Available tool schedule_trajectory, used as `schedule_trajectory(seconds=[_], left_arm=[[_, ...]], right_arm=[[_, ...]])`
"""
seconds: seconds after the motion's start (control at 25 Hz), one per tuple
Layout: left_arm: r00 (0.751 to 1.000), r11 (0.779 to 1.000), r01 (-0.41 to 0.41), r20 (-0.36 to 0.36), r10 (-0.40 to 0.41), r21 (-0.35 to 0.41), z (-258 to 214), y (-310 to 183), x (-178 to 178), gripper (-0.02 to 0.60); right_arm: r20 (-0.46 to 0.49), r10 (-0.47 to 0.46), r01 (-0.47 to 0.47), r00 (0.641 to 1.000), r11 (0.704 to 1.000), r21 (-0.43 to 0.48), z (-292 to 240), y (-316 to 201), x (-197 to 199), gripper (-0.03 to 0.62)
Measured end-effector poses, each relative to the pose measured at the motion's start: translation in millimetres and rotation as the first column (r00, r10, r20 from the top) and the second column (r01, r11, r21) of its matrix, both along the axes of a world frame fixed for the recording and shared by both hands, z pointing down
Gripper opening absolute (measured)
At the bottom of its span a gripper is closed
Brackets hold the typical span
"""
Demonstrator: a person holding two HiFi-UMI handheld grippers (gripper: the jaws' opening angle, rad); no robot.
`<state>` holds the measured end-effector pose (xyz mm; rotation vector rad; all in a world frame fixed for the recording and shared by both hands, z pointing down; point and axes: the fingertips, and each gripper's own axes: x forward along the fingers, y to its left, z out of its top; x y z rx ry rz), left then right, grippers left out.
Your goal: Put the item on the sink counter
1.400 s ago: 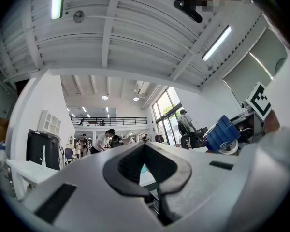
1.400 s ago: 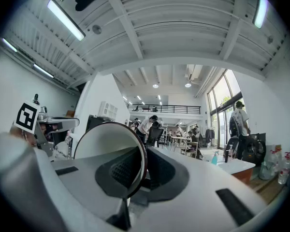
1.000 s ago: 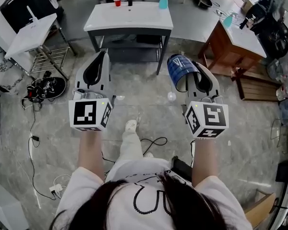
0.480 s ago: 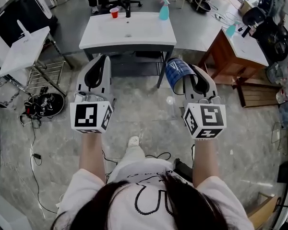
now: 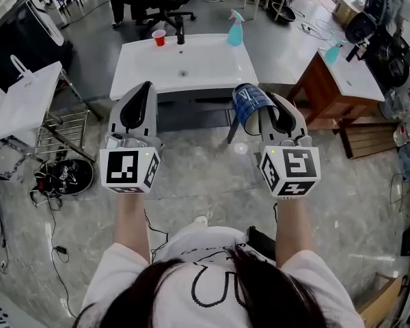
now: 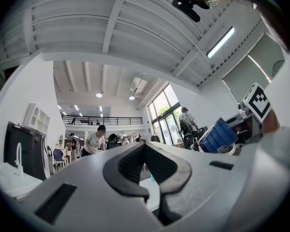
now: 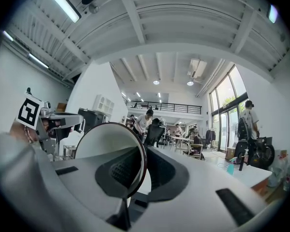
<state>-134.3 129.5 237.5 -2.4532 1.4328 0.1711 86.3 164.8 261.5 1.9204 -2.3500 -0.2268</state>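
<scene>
Here, blue cup (image 5: 248, 101), rim clamped in right tool (image 5: 265, 111)

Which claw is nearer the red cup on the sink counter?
Left. Left claw sits just short of the red cup; right claw, gripping the blue cup, is by the counter's other end.

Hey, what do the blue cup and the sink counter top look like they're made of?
Blue cup: probably glazed ceramic or hard plastic; glossy blue outside with highlights, smooth white inside, thin rigid rim.
Sink counter: likely glazed ceramic or moulded stone resin; seamless glossy white top with basin formed in.
</scene>
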Motion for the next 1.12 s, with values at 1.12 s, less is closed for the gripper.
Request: schedule_trajectory(seconds=[1.12], left_arm=[[1.000,0.999,-0.019,0.014,0.019,-0.028,25,-207,29,0.009]], right_arm=[[0.038,0.023,-0.021,0.999,0.998,-0.064,34,-208,26,0.055]])
